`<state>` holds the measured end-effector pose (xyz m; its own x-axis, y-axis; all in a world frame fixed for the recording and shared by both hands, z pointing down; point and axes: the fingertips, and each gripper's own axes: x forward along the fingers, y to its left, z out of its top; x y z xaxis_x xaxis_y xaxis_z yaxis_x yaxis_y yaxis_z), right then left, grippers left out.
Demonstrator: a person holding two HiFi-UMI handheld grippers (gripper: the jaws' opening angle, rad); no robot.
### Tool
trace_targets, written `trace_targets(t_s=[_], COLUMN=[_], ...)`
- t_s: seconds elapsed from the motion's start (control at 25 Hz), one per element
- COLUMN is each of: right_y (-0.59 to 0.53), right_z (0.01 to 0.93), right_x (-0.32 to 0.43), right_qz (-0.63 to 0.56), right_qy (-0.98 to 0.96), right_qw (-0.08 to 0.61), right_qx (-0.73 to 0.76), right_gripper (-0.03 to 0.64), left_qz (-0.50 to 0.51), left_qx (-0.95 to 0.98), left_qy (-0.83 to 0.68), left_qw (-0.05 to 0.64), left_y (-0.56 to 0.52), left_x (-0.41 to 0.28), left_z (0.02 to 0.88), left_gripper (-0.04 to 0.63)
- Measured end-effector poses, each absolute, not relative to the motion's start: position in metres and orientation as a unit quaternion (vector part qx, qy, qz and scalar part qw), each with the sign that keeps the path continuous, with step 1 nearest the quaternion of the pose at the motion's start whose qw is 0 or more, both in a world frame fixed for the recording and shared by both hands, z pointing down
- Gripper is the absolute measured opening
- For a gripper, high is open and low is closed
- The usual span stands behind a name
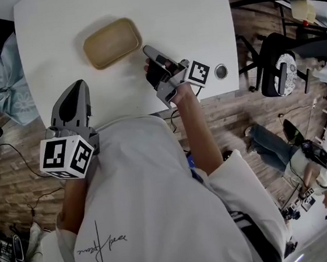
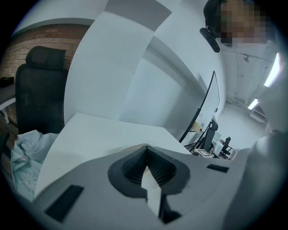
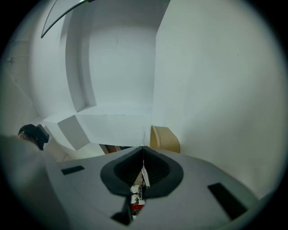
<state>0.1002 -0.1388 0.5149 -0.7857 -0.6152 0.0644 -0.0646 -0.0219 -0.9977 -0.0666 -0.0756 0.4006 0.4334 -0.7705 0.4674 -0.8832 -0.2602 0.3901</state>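
Note:
My left gripper (image 1: 75, 86) hangs over the near left part of the white table (image 1: 52, 28), its jaws shut with nothing between them (image 2: 146, 146). My right gripper (image 1: 148, 49) is turned on its side, just right of a shallow tan tray (image 1: 111, 42). Its jaws are shut (image 3: 143, 149) on a thin white and red packet (image 3: 137, 197) that shows edge-on between the pads. In the right gripper view the tray (image 3: 164, 139) stands just beyond the jaw tips. The tray looks empty in the head view.
A round cable grommet (image 1: 220, 71) sits in the table near its right edge. A pale blue cloth (image 1: 6, 75) lies left of the table by a black chair (image 2: 41, 90). On the right are an office chair (image 1: 279, 72) and a person (image 1: 299, 162) on the floor.

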Motion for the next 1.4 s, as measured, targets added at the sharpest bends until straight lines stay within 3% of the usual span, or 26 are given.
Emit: trace_targets(t_s=[1.4], right_y=[-0.129], right_z=[0.471], right_x=[0.111], right_qz=[-0.65], right_qy=[0.687], right_qw=[0.223], right_qx=[-0.238], right_gripper=[0.012], left_qz=[0.043], left_qx=[0.791], left_qy=[-0.522], left_qw=[0.316], left_y=[-0.069], left_x=[-0.055], left_z=[0.388], left_gripper=[0.008])
